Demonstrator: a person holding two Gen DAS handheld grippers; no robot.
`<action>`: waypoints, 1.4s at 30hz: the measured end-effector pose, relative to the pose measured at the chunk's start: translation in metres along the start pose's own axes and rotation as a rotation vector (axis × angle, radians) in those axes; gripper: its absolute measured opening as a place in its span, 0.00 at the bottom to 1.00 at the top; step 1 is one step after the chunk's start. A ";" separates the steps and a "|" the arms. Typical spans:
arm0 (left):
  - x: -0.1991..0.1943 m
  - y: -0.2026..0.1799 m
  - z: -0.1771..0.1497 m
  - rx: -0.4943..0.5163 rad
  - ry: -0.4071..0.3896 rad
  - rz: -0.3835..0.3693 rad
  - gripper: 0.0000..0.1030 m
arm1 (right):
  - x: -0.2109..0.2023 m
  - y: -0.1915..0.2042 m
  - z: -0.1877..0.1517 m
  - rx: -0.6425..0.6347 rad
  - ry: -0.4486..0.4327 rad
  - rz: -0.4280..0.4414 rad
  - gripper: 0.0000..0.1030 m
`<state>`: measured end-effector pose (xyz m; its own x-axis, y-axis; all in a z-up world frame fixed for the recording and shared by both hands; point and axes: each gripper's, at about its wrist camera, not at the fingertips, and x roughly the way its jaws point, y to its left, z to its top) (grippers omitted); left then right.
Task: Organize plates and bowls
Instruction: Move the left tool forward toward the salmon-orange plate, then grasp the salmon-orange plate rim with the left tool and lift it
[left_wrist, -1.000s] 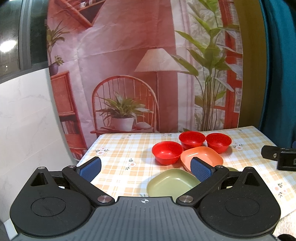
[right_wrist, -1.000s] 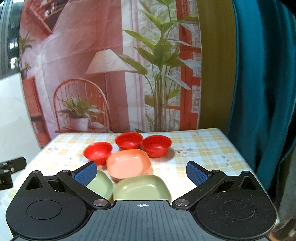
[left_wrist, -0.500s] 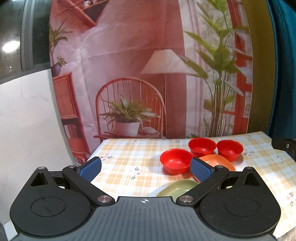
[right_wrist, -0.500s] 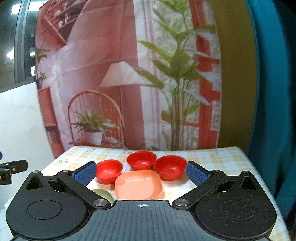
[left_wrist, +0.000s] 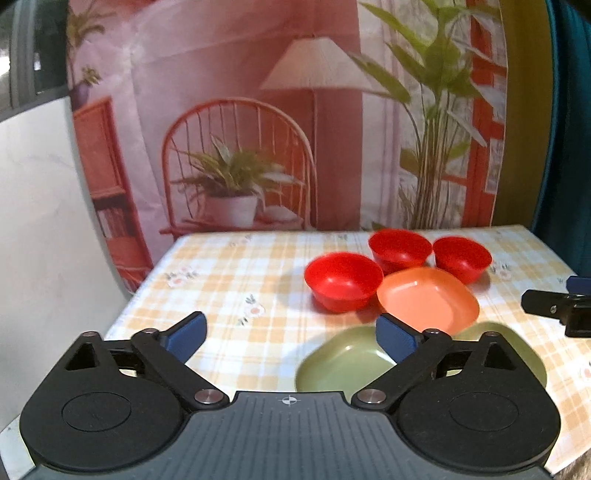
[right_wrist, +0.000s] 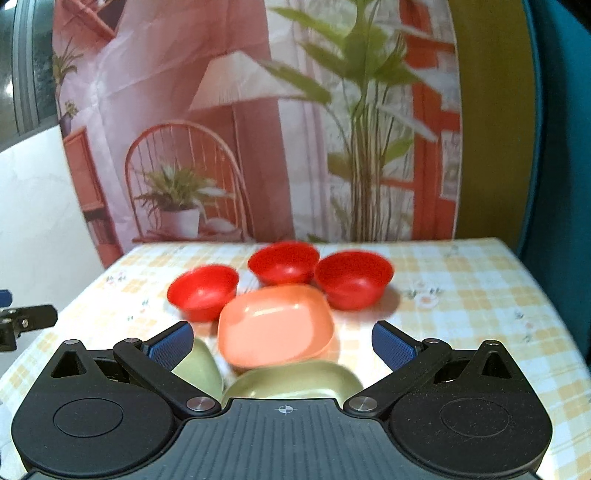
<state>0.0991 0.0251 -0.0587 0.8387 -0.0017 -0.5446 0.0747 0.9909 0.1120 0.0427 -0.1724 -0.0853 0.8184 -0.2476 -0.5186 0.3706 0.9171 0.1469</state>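
Three red bowls sit on the checked tablecloth: a left one (left_wrist: 343, 280) (right_wrist: 203, 291), a middle one (left_wrist: 399, 245) (right_wrist: 283, 260) and a right one (left_wrist: 462, 256) (right_wrist: 352, 277). An orange square plate (left_wrist: 428, 297) (right_wrist: 275, 325) lies in front of them. Two green square plates lie nearest, the left one (left_wrist: 343, 365) (right_wrist: 199, 369) and the right one (left_wrist: 517, 350) (right_wrist: 295, 380). My left gripper (left_wrist: 290, 338) is open and empty, above the table left of the dishes. My right gripper (right_wrist: 282, 345) is open and empty, above the orange plate.
The tablecloth (left_wrist: 229, 280) covers the table up to a printed backdrop (left_wrist: 258, 110) behind it. A white wall (left_wrist: 37, 221) is at the left and a teal curtain (right_wrist: 561, 147) at the right. The right gripper's tip (left_wrist: 554, 306) shows in the left wrist view.
Both grippers have tilted down and come closer to the dishes than half a second ago, so the green plates show more. Both stay open. No dish has moved.
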 end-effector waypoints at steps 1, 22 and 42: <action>0.005 0.000 -0.001 0.003 0.015 -0.007 0.92 | 0.005 -0.001 -0.004 -0.001 0.015 0.008 1.00; 0.077 0.001 -0.041 -0.104 0.260 -0.120 0.50 | 0.063 -0.013 -0.029 -0.024 0.161 0.095 0.69; 0.145 -0.047 0.014 -0.100 0.259 -0.314 0.32 | 0.119 -0.044 0.014 -0.015 0.138 0.035 0.42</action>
<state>0.2252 -0.0237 -0.1312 0.6195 -0.2842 -0.7317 0.2416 0.9559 -0.1668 0.1300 -0.2466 -0.1411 0.7622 -0.1714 -0.6242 0.3357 0.9292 0.1548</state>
